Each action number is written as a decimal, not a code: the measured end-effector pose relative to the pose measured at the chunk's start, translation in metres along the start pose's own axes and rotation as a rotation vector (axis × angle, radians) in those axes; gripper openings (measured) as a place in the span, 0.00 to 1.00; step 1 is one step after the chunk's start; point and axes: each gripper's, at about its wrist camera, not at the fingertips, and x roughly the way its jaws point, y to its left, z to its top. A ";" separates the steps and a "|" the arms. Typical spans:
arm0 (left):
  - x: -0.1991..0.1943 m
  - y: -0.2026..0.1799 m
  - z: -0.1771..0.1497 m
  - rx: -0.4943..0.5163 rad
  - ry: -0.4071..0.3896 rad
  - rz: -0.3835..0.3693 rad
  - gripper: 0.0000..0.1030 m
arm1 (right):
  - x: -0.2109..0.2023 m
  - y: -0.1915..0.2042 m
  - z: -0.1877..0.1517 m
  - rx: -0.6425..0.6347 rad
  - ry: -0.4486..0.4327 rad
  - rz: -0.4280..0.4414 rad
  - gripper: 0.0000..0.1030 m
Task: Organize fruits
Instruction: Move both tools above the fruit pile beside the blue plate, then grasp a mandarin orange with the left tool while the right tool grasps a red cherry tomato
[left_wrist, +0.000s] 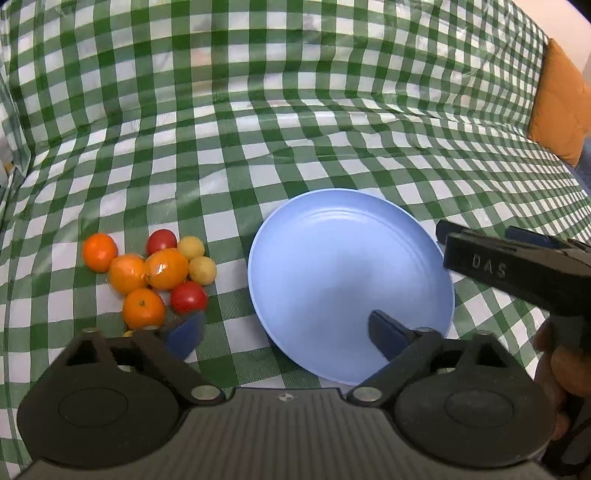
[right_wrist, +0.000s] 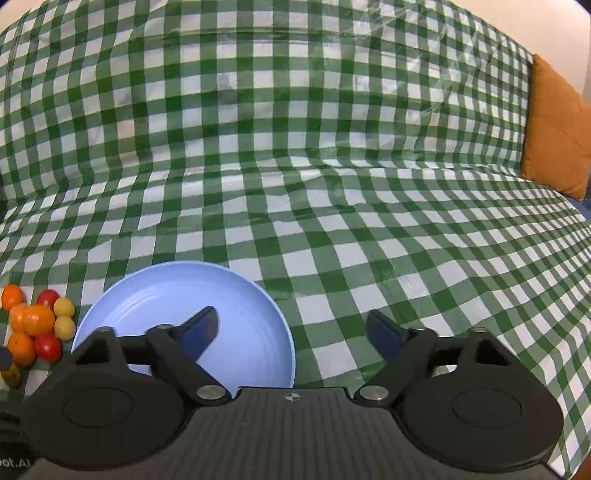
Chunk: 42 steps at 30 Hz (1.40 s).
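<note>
Fruits (left_wrist: 155, 275) sit in a tight cluster at the middle left of my left wrist view, on the green and white checked cloth (left_wrist: 295, 129). I count four oranges, two red tomatoes and two small yellow fruits, all touching one another; one orange (left_wrist: 167, 268) at the middle of the cluster shines as if wrapped in clear film. In my right wrist view the same cluster (right_wrist: 35, 326) lies at the lower left edge, and one more yellowish fruit (right_wrist: 11, 373) shows below it, partly cut off.

The blue plate (left_wrist: 351, 280) lies just right of the fruits in the left view, apart from them, with nothing on it. In the right view it sits at the lower left (right_wrist: 255, 314), partly behind my gripper.

My left gripper (left_wrist: 291, 334) has its fingers spread wide and holds nothing; its left blue pad (left_wrist: 184, 330) is just below the nearest tomato (left_wrist: 189, 297) and its right pad (left_wrist: 386, 332) is over the plate. My right gripper (right_wrist: 295, 332) is also spread wide and empty, with one pad (right_wrist: 201, 330) over the plate and the other over the cloth. It enters the left view from the right edge (left_wrist: 517, 264), its side embossed with letters that read "DAS", upside down.

At the lower left corner of the right view I can read part of a label, "oot.AI". An orange cushion (right_wrist: 557, 125) stands at the upper right of both views.
</note>
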 end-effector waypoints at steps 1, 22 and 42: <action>0.000 0.000 -0.001 0.003 -0.001 0.001 0.76 | 0.000 0.000 0.001 0.008 -0.007 -0.005 0.73; -0.005 0.134 0.006 -0.411 0.038 0.064 0.25 | -0.022 0.082 -0.010 -0.090 -0.070 0.286 0.18; 0.023 0.154 0.000 -0.582 0.192 -0.048 0.43 | 0.003 0.174 -0.043 -0.328 0.090 0.444 0.38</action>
